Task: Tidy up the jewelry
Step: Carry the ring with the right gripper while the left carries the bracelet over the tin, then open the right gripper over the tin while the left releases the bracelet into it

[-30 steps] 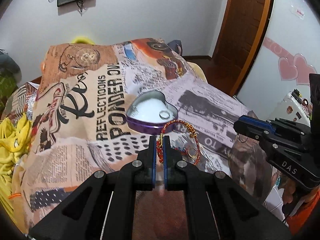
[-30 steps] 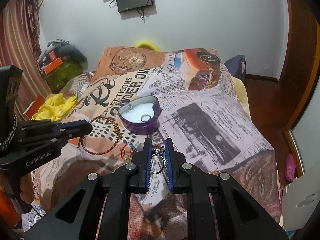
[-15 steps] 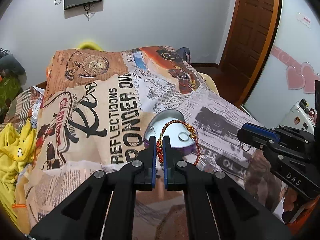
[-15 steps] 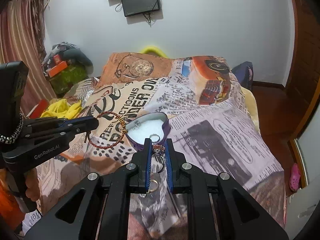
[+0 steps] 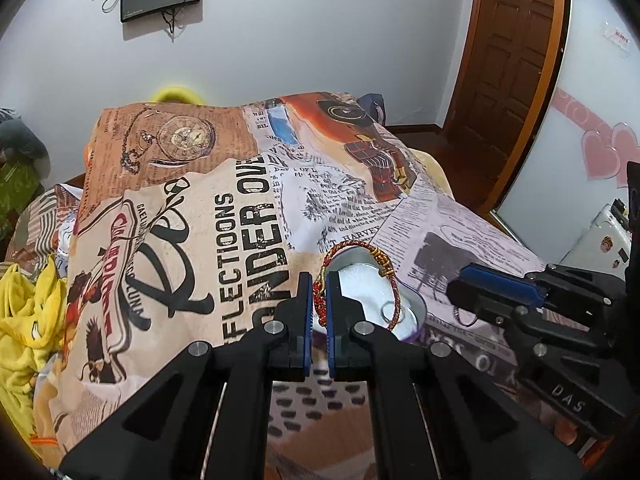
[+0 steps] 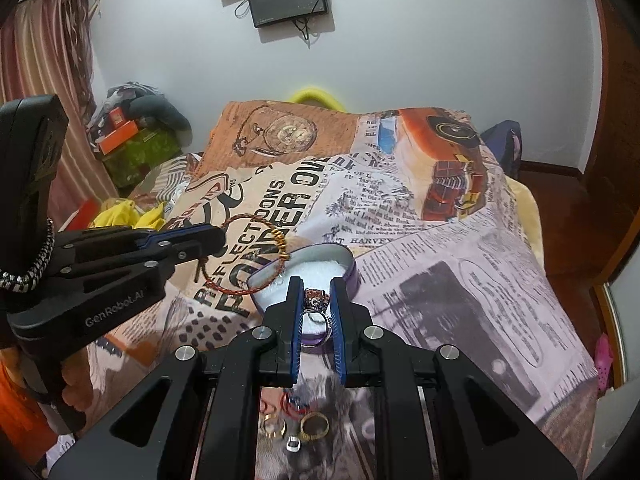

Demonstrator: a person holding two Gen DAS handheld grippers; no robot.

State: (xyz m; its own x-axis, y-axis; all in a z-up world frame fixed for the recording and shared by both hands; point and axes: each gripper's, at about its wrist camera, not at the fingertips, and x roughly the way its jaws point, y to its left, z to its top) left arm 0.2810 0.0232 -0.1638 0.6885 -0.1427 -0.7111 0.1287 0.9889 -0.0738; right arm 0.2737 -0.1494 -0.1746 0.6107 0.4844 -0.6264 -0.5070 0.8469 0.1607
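We see the left gripper (image 5: pixel 319 300) clenched on a red-and-gold braided cord bracelet (image 5: pixel 357 276), whose loop hangs over the open purple heart-shaped tin with white lining (image 5: pixel 408 308). Inside the tin lies a plain silver ring (image 5: pixel 390 312). In the right wrist view, the right gripper (image 6: pixel 316 312) grasps a silver ring with a reddish stone cluster (image 6: pixel 317 303) just above the near edge of the tin (image 6: pixel 348 264). The tin rests on a bed covered by a newspaper-print spread (image 6: pixel 460 280). Near the right gripper's base, several gold and silver rings (image 6: pixel 314 426) lie on the spread.
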